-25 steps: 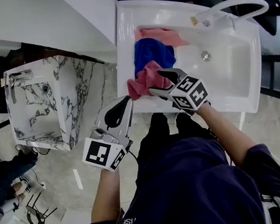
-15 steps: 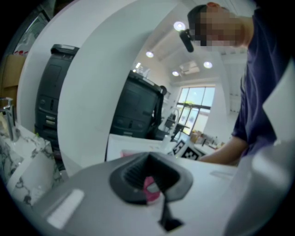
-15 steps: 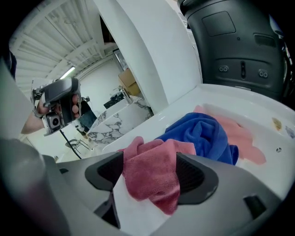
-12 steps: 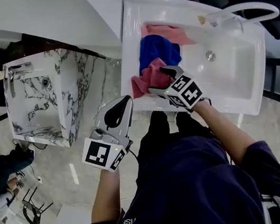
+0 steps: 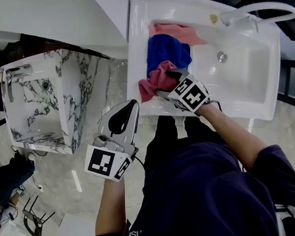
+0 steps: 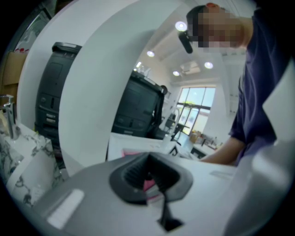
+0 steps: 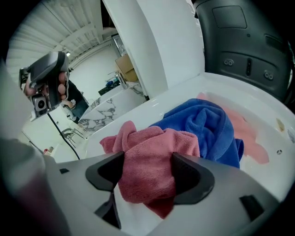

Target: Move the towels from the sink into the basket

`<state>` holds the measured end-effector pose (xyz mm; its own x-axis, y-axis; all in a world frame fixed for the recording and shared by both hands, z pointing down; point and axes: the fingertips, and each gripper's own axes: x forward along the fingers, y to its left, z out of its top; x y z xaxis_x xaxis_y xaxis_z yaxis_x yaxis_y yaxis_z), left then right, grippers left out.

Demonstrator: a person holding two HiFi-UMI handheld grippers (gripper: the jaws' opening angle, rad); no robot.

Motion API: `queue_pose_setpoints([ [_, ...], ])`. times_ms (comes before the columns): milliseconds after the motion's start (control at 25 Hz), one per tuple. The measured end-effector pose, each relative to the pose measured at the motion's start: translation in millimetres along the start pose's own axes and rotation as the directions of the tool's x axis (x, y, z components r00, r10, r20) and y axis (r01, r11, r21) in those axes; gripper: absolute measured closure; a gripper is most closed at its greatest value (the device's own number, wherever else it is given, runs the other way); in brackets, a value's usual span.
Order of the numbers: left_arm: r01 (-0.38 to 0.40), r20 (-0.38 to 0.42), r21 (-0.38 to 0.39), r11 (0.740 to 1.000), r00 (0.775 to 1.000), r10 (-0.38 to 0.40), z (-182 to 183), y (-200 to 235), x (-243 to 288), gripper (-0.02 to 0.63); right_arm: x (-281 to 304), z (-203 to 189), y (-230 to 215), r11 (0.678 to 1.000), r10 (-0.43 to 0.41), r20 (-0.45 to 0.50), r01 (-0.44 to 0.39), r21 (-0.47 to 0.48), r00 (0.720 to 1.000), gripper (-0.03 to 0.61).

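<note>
Three towels lie at the left end of the white sink (image 5: 255,90): a pale pink one (image 5: 174,29) at the back, a blue one (image 5: 167,52) in the middle, and a dusty red one (image 5: 150,83) bunched at the front rim. My right gripper (image 5: 165,82) points steeply down onto the red towel (image 7: 147,161). Its jaws stand wide on either side of the bunch, which fills the gap between them. My left gripper (image 5: 128,109) hangs shut and empty over the floor, left of the sink's front edge. No basket shows in any view.
A curved tap (image 5: 255,9) and the drain (image 5: 221,57) are at the sink's right part. A marble-patterned basin unit (image 5: 48,98) stands at the left across a marble floor. A white curved wall (image 5: 62,16) rises behind it. Chairs and a person (image 5: 1,185) are at far lower left.
My right gripper has sunk and tipped further down, from just in front of the red towel to astride it. The left gripper has stayed where it was.
</note>
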<state>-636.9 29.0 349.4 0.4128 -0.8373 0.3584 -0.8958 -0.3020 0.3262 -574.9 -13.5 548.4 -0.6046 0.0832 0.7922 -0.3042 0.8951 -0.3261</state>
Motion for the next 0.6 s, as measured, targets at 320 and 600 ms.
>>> queue_pose_setpoints([
  [320, 0.005, 0.000, 0.006, 1.000, 1.000, -0.005, 0.1, -0.4, 4.0, 0.612, 4.7, 0.3, 5.8, 0.999, 0.009, -0.010, -0.009, -0.044, 1.000, 0.302],
  [600, 0.008, -0.005, 0.014, 1.000, 1.000, -0.008, -0.1, -3.8, 8.1, 0.612, 1.3, 1.8, 12.4, 0.997, 0.008, 0.012, -0.007, -0.076, 1.000, 0.406],
])
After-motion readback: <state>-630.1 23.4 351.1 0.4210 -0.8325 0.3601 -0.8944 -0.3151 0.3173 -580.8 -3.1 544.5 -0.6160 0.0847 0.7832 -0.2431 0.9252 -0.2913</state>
